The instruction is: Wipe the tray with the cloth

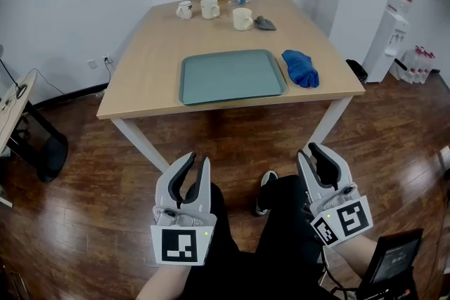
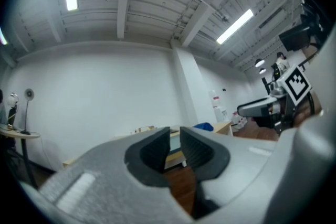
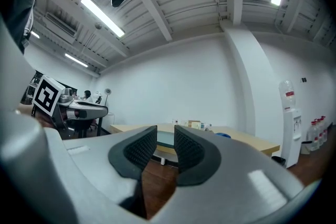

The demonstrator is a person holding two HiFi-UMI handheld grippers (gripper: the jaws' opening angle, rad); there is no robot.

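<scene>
1. The left gripper (image 1: 194, 164) and right gripper (image 1: 315, 150) are held low, well short of the table (image 1: 140, 60). Each has its jaws slightly apart, with nothing between them.
2. The tray (image 1: 232, 75) lies flat near the table's front edge.
3. The cloth (image 1: 301, 68) sits bunched just right of the tray. It is likely soft, light and limp, so pinch a raised fold.

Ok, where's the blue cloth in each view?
Head view: the cloth lies on the table, just right of the tray.
Left gripper view: the cloth is a small blue patch on the table, just above the right-hand jaw.
Right gripper view: the cloth is a tiny blue spot on the table, right of the jaws.
Shared landmark: the tray, seen through the jaw gap in both gripper views.
</scene>
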